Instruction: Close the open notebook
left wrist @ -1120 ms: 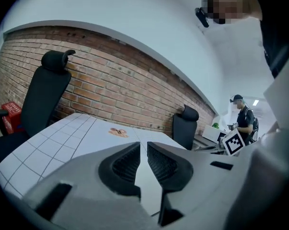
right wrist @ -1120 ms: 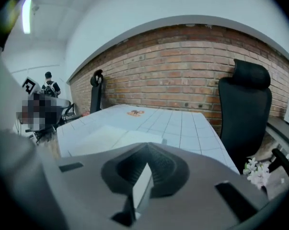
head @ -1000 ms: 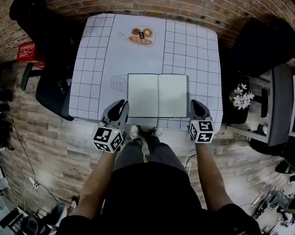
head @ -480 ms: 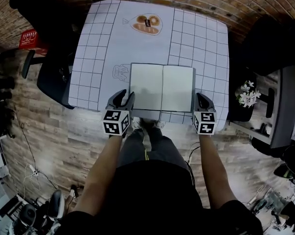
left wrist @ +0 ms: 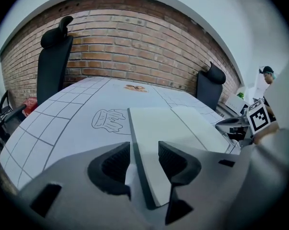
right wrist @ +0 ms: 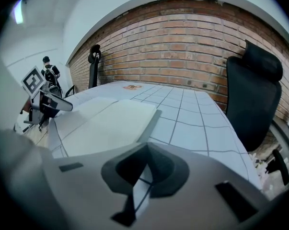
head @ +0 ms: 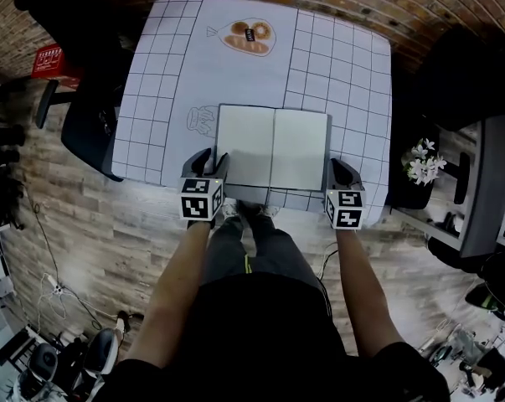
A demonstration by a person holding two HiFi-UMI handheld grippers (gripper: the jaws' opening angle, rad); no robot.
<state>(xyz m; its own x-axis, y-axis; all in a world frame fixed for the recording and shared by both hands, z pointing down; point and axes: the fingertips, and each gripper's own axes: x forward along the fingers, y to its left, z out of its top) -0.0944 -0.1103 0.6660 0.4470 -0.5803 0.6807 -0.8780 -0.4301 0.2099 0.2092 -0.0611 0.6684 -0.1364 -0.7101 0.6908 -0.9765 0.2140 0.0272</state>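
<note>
The open notebook (head: 273, 149) lies flat with blank pages near the front edge of the white gridded table (head: 193, 65). My left gripper (head: 212, 162) is at its near left corner. In the left gripper view the notebook's left edge (left wrist: 139, 143) runs between the jaws of the left gripper (left wrist: 144, 162); the jaws are opening and the pads do not press on it. My right gripper (head: 339, 170) sits just right of the notebook's near right corner. In the right gripper view the right gripper (right wrist: 145, 150) has its tips together, with the notebook (right wrist: 101, 123) to its left.
Printed drawings of a bread bag (head: 248, 36) and a jar (head: 202, 120) mark the table cloth. Black chairs stand at the left (head: 93, 132) and right (head: 470, 74). White flowers (head: 419, 166) and a desk are at the right, a red crate (head: 49, 61) at the left.
The left gripper came down and in to the notebook's near left corner and its jaws spread apart. The right gripper sank a little beside the near right corner.
</note>
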